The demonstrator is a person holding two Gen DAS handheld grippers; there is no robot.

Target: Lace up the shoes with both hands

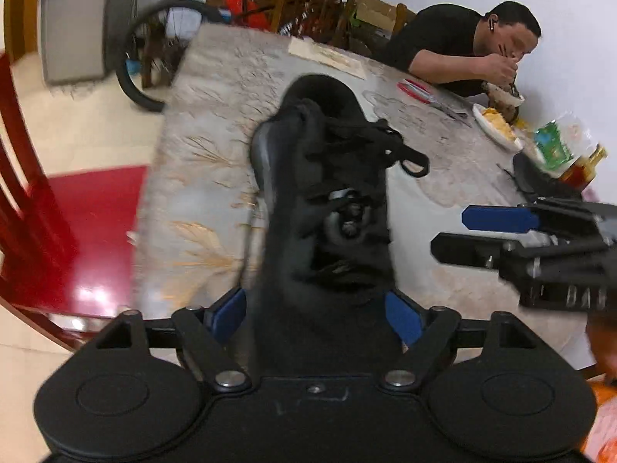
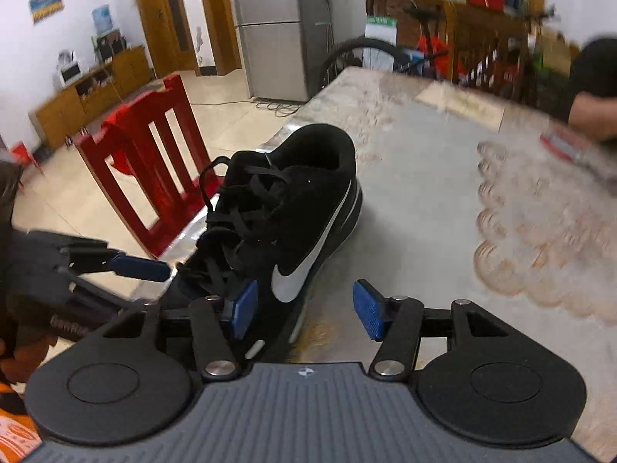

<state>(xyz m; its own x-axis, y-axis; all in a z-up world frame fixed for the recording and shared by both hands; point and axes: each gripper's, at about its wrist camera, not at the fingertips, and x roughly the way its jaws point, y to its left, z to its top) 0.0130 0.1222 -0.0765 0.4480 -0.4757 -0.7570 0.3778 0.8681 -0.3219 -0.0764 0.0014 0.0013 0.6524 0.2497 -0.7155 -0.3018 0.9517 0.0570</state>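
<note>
A black sneaker (image 1: 320, 193) with a white swoosh (image 2: 308, 208) lies on the patterned table, its black laces (image 1: 366, 142) loose, with a loop hanging off one side. My left gripper (image 1: 316, 316) is open and straddles the shoe's near end, which lies between the blue pads (image 1: 227, 314); I see no pad pressing on it. My right gripper (image 2: 306, 308) is open beside the swoosh side, one pad (image 2: 245, 308) over the shoe, the other above bare table. Each gripper shows in the other's view: the right gripper (image 1: 449, 233) and a left finger (image 2: 142, 266).
A person in black eats at the table's far right (image 1: 462, 50), with a plate (image 1: 497, 123), red-handled scissors (image 1: 420, 90), a green packet and a bottle (image 1: 582, 168) nearby. A red chair (image 2: 154, 162) stands at the table's left edge. A bicycle (image 2: 366, 54) and a fridge stand behind.
</note>
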